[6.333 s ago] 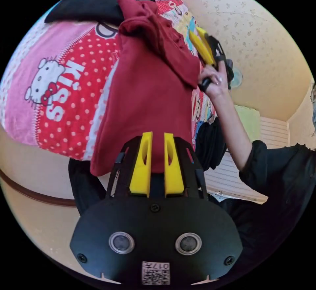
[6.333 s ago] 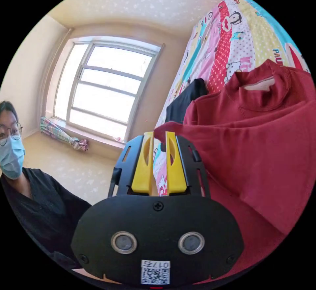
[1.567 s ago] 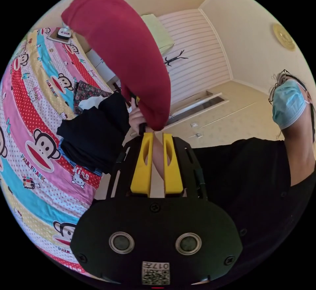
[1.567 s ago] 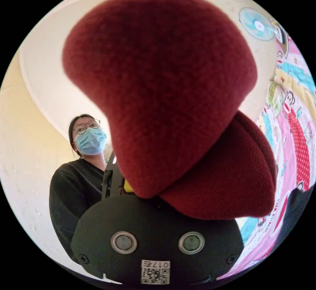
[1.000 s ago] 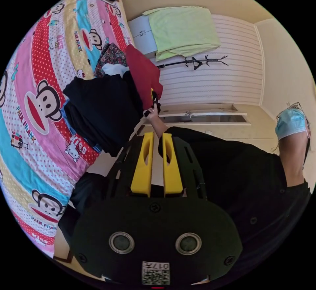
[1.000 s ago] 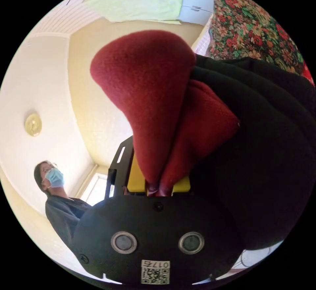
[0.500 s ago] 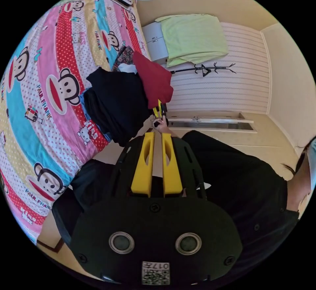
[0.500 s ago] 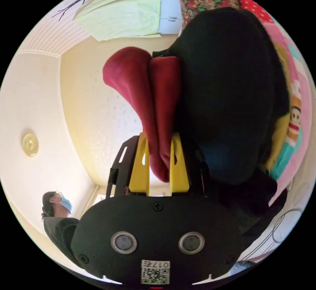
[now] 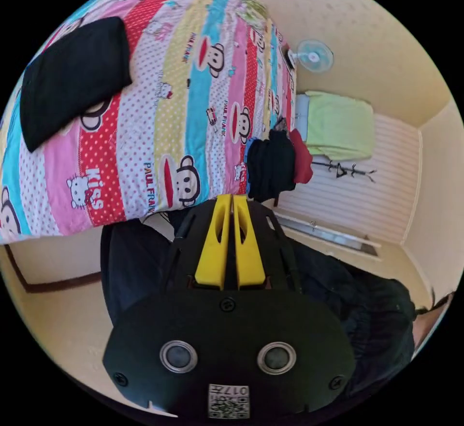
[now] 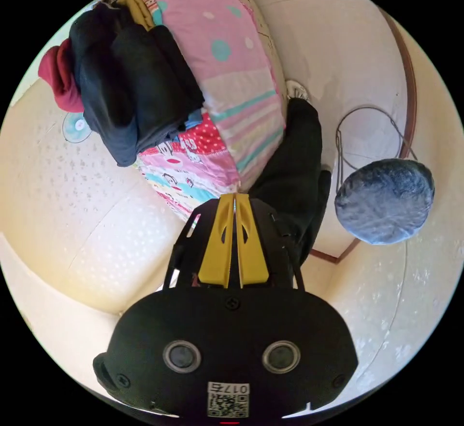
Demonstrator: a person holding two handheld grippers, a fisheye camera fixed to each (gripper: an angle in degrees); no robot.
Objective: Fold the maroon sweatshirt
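Patterned bed (image 9: 193, 83): black clothes stack (image 9: 270, 165) at its edge, folded maroon sweatshirt (image 9: 302, 161) now on it, released since a moment ago. Left gripper (image 9: 231, 200), right gripper (image 10: 235, 199): jaws closed, empty. Fold judged complete.

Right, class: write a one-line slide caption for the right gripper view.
Folded maroon sweatshirt rests against a stack of dark clothes on the cartoon-print bedspread, the shut hand-held gripper apart from it.
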